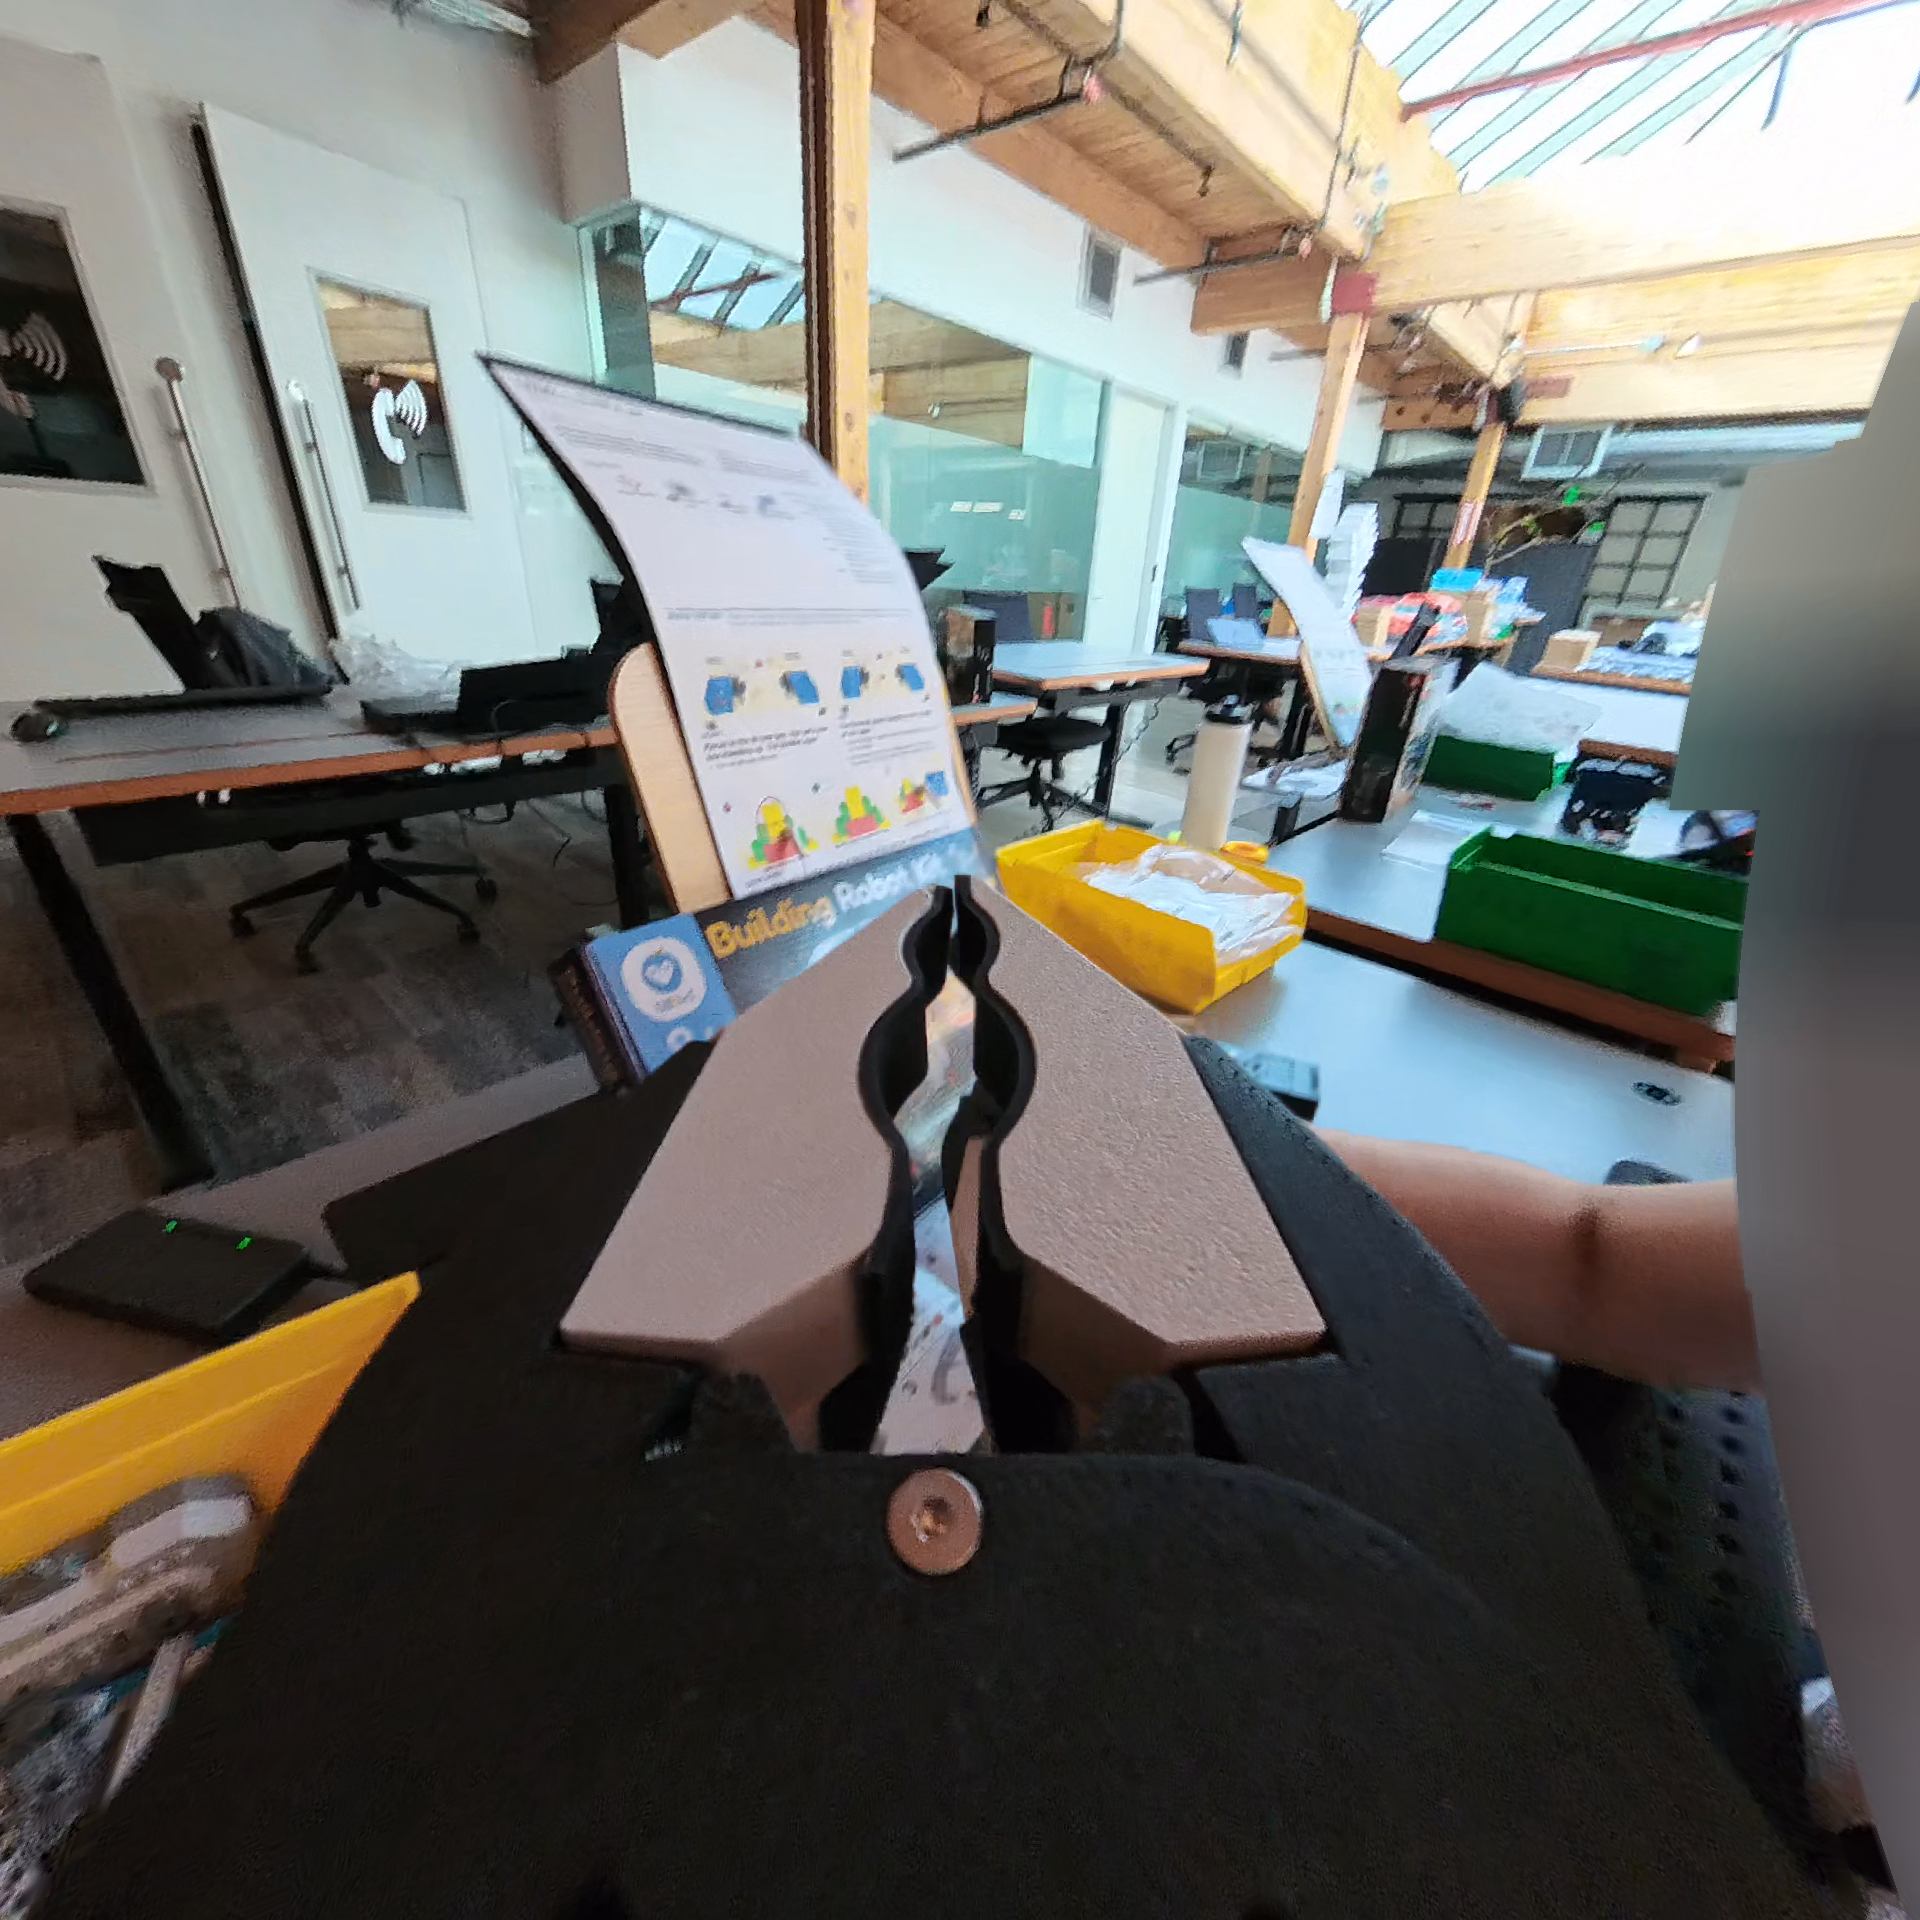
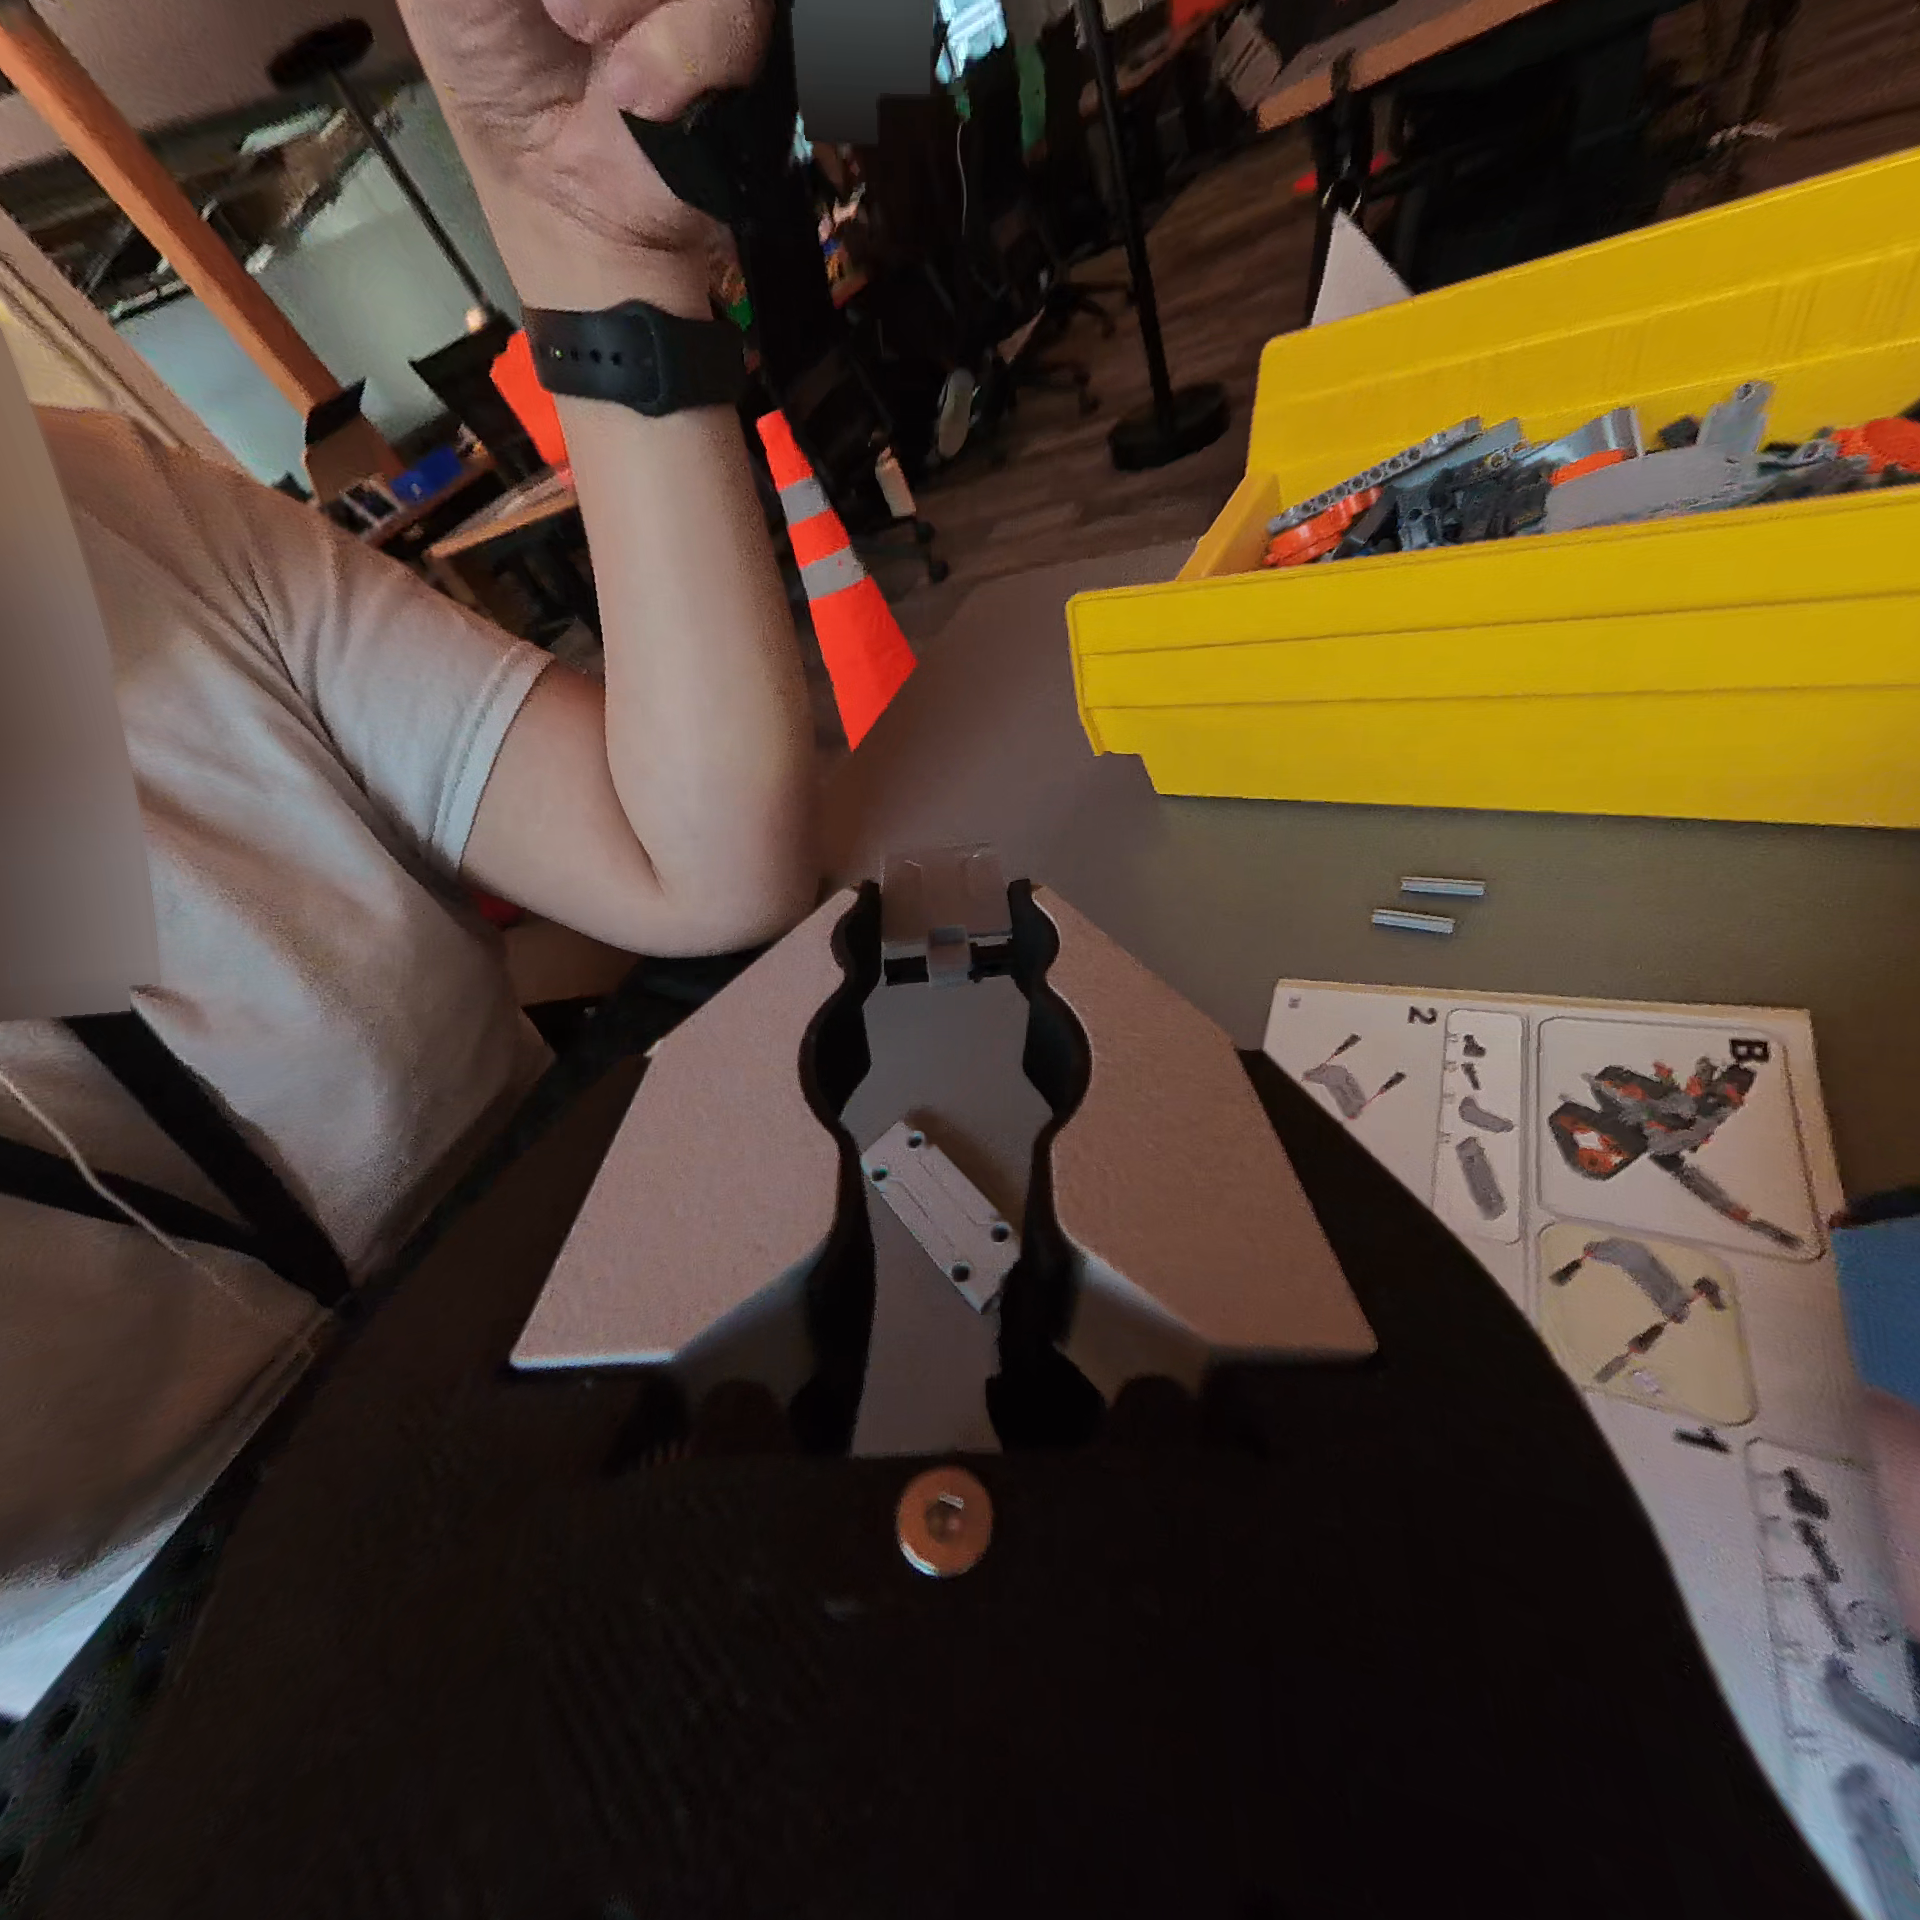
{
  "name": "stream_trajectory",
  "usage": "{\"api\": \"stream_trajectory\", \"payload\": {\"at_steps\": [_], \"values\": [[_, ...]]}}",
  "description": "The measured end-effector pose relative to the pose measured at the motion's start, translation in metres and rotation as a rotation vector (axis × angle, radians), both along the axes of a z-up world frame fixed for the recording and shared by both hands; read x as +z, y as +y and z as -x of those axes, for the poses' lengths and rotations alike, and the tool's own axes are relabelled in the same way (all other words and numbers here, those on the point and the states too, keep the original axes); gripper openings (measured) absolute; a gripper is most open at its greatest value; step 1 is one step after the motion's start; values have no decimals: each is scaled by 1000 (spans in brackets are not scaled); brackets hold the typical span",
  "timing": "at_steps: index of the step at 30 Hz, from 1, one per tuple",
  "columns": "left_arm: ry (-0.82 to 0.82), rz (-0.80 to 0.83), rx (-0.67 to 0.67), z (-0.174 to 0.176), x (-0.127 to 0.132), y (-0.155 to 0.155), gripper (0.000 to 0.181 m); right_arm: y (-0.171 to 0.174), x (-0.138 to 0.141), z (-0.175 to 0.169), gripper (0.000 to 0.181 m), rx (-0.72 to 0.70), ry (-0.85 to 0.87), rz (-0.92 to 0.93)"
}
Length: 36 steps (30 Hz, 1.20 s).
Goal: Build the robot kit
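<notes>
Right wrist view: right gripper (image 2: 943, 940) pinches a small grey-and-black axle piece (image 2: 945, 954) at frame centre, light, rigid, slippery, best nipped by its ends; left gripper (image 1: 956, 914) raised, nearly closed, seemingly empty, before an instruction sheet (image 1: 769, 644).

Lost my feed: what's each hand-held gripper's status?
Left hand-held gripper shut, empty, raised. Right hand-held gripper shut on small grey-and-black brick assembly. Flat grey plate beneath.

light: left wrist view bright, daylight from glass skylight (image 1: 1621, 73); right wrist view dimmer
blur: curved white instruction sheet (image 1: 769, 623) soft; printed white assembly booklet (image 2: 1621, 1195) smeared at right edge
distortion: wide-angle bending at borders, both views
patches: mosaic overlays
</notes>
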<state>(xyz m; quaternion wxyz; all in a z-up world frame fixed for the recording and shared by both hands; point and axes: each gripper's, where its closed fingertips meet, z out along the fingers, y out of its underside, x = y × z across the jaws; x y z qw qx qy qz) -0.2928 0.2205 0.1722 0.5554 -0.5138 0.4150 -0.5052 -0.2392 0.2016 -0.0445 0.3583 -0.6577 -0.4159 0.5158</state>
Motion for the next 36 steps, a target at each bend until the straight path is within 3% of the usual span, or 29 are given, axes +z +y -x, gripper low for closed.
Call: {"api": "stream_trajectory", "payload": {"at_steps": [5,9,13,20,26,36], "values": [[91,29,70,-1,-16,16,1,20,2,-3,24,76,-36,-32],[24,17,94,7,-4,13,0,26,17,-8,24,96,146,-69],[-64,-28,75,4,15,-1,0,27,12,-10,24,121,175,2],[104,-82,120,-22,-5,-9,1,23,24,-24,24,93,322,-21],[147,-90,167,-28,-10,-4,1,19,26,-33,24,80,326,-46],[133,-85,145,-27,-9,-6,1,19,10,-17,24,94,242,-45]]}}
